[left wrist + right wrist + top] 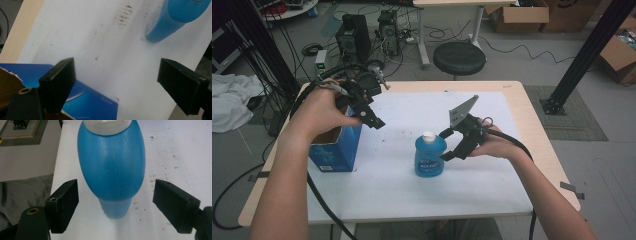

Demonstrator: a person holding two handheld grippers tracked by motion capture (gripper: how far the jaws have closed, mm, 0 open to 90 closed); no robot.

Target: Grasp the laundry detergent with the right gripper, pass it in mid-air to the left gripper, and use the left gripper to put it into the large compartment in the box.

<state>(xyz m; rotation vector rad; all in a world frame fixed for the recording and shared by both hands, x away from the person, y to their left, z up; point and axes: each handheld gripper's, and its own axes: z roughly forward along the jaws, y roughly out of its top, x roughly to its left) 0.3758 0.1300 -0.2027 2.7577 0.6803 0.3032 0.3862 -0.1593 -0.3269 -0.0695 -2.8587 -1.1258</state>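
The blue bottle (430,156) stands upright between the released right tongs (448,144), untouched, while the left tongs (373,119), also released, hover above the blue box (334,150) beside the bottle.

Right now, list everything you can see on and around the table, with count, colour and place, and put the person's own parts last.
bottle: one, blue with a white cap, upright at the middle of the table
box: one, blue cardboard, open at the top, on the left part of the table
table: one, light wood rim, with a white sheet over its top
stool: one, black, on the floor beyond the table
computer towers: two, black, on the floor at the back left
cardboard boxes: several, brown, back right
white cloth: one, far left
left gripper: one, black, open, above the box
right gripper: one, black, open, jaws either side of the bottle without touching it
forearms: two, coming from the bottom edge
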